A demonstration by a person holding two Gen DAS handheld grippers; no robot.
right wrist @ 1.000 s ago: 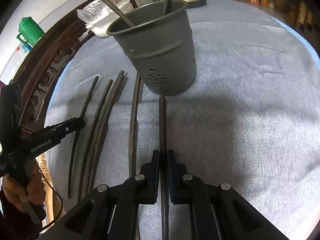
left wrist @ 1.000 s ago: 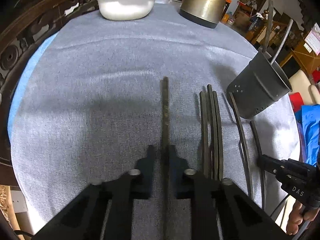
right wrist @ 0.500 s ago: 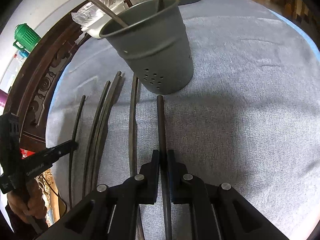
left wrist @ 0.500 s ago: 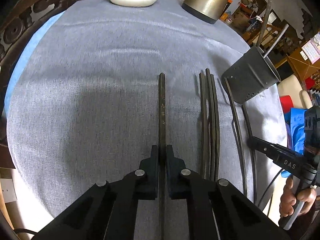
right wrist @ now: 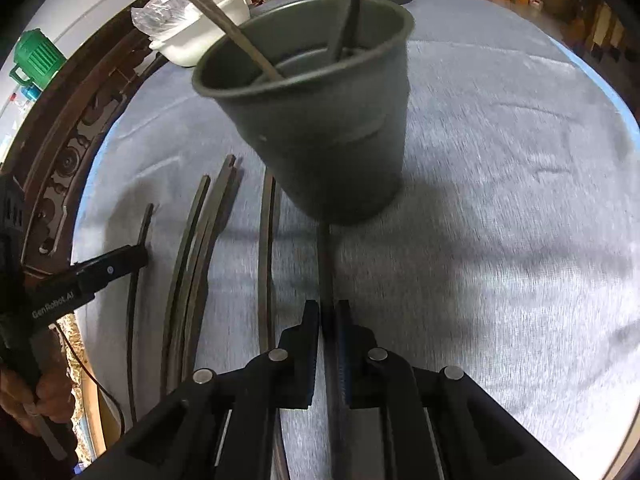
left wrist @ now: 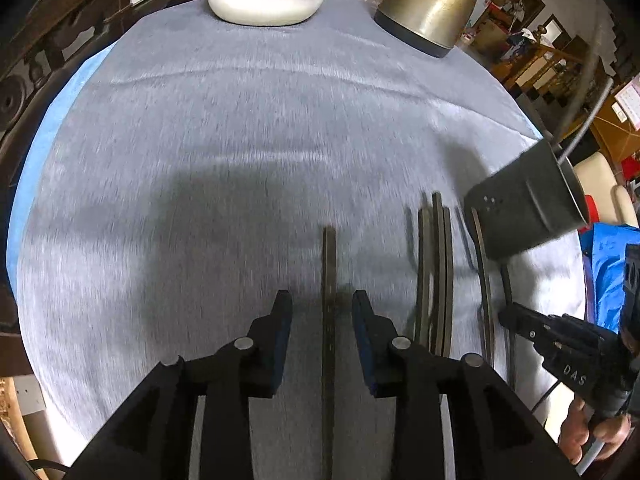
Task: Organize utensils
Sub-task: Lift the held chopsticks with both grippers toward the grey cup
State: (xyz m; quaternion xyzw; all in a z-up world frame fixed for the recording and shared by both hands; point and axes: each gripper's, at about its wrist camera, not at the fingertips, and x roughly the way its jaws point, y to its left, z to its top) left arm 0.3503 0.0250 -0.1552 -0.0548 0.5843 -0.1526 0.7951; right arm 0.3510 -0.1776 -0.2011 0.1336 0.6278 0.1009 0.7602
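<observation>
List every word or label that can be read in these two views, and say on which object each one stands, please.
"DAS": on the side of the right gripper, seen from the left wrist view.
"GenRobot.AI": on the side of the left gripper, seen from the right wrist view.
Marks along the dark chopstick between the opening left jaws: too blurred to read.
Calendar at the far right: too small to read.
</observation>
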